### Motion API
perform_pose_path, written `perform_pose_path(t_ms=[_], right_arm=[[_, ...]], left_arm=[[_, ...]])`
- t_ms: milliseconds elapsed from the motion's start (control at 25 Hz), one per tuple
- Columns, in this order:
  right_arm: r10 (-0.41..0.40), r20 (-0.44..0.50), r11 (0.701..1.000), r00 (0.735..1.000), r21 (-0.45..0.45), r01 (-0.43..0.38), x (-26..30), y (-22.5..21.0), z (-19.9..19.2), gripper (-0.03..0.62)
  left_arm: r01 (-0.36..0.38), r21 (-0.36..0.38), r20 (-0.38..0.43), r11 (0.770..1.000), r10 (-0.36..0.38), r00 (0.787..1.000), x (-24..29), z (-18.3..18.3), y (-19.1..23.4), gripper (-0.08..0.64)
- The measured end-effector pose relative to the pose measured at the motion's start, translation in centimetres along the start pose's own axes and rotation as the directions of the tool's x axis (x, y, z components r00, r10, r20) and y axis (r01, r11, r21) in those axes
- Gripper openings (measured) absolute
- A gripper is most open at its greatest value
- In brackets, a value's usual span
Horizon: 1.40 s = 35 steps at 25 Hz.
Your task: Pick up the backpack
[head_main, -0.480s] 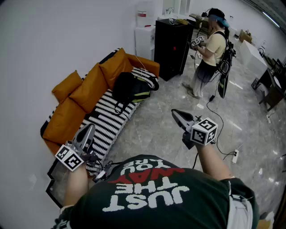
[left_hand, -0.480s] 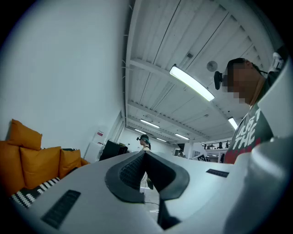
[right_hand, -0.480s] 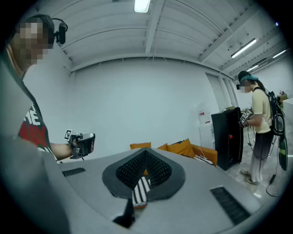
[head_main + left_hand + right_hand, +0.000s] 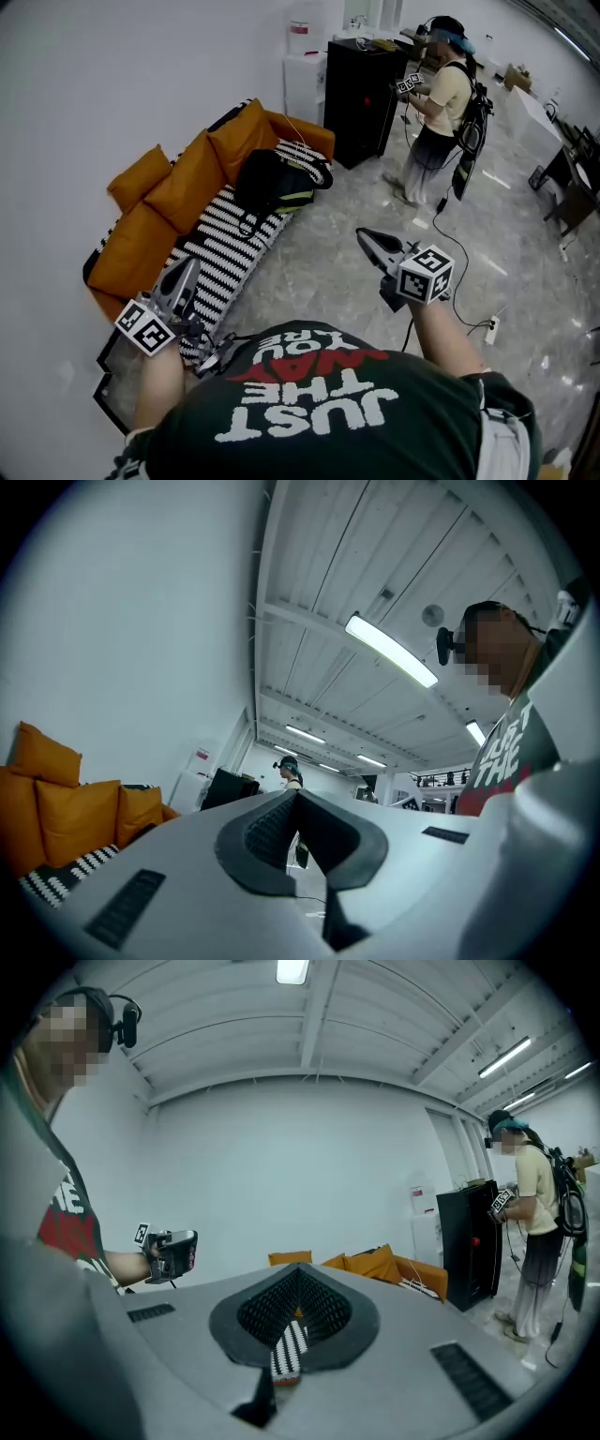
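Note:
The black backpack (image 4: pixel 273 182) with pale green trim lies on the striped blanket (image 4: pixel 228 248) of the orange sofa (image 4: pixel 159 220), against the wall at the left. My left gripper (image 4: pixel 187 267) hovers over the near end of the sofa, well short of the backpack, its jaws shut and empty (image 4: pixel 297 795). My right gripper (image 4: pixel 362 234) is held over the bare floor to the right of the sofa, pointing toward it. Its jaws meet at the tip with nothing between them (image 4: pixel 298 1269). The right gripper view also shows the left gripper (image 4: pixel 172 1253).
A black cabinet (image 4: pixel 364 98) and a white water dispenser (image 4: pixel 305 82) stand past the sofa's far end. Another person (image 4: pixel 439 108) with their own grippers stands by the cabinet. A cable and power strip (image 4: pixel 492 328) lie on the glossy floor at the right.
My right gripper has edged slightly left. The backpack and left gripper stay as they were.

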State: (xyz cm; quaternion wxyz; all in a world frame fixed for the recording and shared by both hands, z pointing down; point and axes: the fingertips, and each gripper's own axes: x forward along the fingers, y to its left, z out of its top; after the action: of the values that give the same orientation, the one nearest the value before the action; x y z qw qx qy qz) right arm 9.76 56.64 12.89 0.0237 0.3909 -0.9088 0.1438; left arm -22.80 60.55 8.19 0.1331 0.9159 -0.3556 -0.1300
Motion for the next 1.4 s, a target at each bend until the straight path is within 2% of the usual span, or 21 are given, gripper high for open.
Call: perform_pose_path(t_ms=[640,960,1160,1400], right_arm=[[0.032,0.030,0.999,0.999,0.002,-0.032,-5.5,-3.7,0.2,0.026],[0.006,0.034,0.999,0.999,0.044,-0.008,-7.8,-7.3,-0.5,0.026],[0.000,0.021,0.997,1.000,0.073,-0.002,-6.2,-8.8,-1.4,0.026],[-0.021,-0.019,0.997,1.000,0.073,0.022,0.3,-10.6,-1.4,0.026]], left_arm=[[0.021,0.009,-0.010,1.000,-0.021,1.000,5.5,-2.6,-4.8,0.005],[0.046,-0.011,-0.043,0.999,-0.047,0.998,9.4,-4.0,-6.2,0.005],[0.039,-0.028,-0.062,0.999,-0.041,0.997,10.5,-4.4,-4.2,0.005],[0.047,-0.076,-0.069,0.996,-0.053,0.996,12.5,-4.7,3.0,0.005]])
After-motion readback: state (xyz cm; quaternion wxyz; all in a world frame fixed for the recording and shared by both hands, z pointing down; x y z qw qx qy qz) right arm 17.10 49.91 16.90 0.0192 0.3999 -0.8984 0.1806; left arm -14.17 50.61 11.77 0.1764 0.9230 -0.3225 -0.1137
